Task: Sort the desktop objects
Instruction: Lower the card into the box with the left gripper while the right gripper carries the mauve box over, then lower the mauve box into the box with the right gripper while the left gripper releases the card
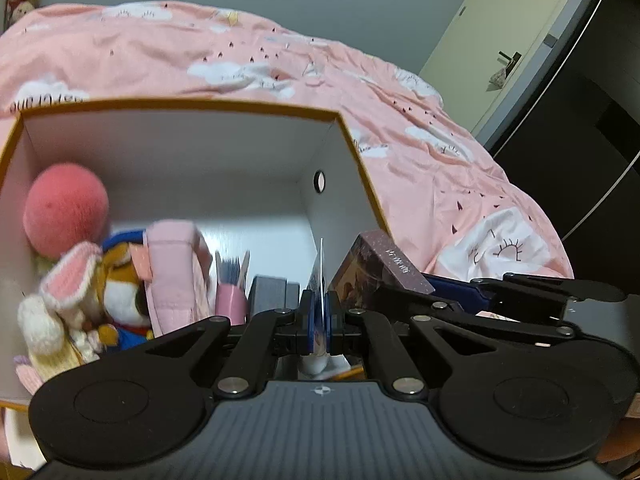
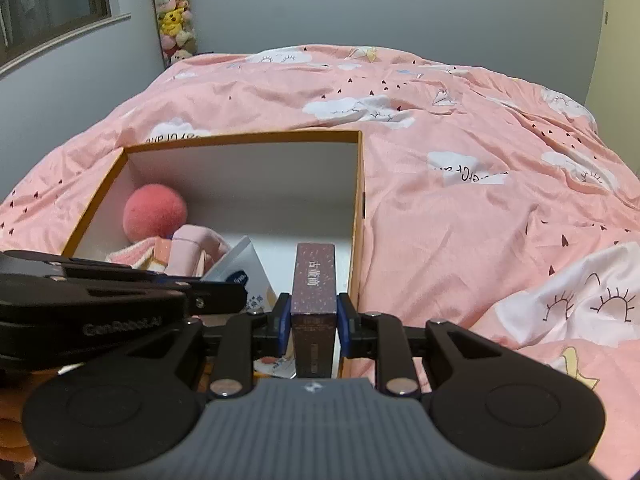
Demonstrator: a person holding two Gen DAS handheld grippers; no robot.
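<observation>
An open orange-edged storage box (image 1: 352, 136) (image 2: 360, 184) with white walls rests on the pink bed. My left gripper (image 1: 319, 312) is shut on a thin white and blue card pack (image 1: 320, 276), held edge-on over the box's near side. My right gripper (image 2: 312, 320) is shut on a dark maroon rectangular box (image 2: 313, 280), held over the box's right near corner; it also shows in the left wrist view (image 1: 380, 264). The card pack shows in the right wrist view (image 2: 244, 268).
Inside the storage box lie a pink ball (image 1: 66, 210) (image 2: 155, 212), plush toys (image 1: 104, 288), a pink pouch (image 1: 176, 272), a pink cup (image 1: 230, 304) and a grey box (image 1: 272, 292). The pink quilt (image 2: 480, 160) surrounds it. A door (image 1: 508, 32) stands far right.
</observation>
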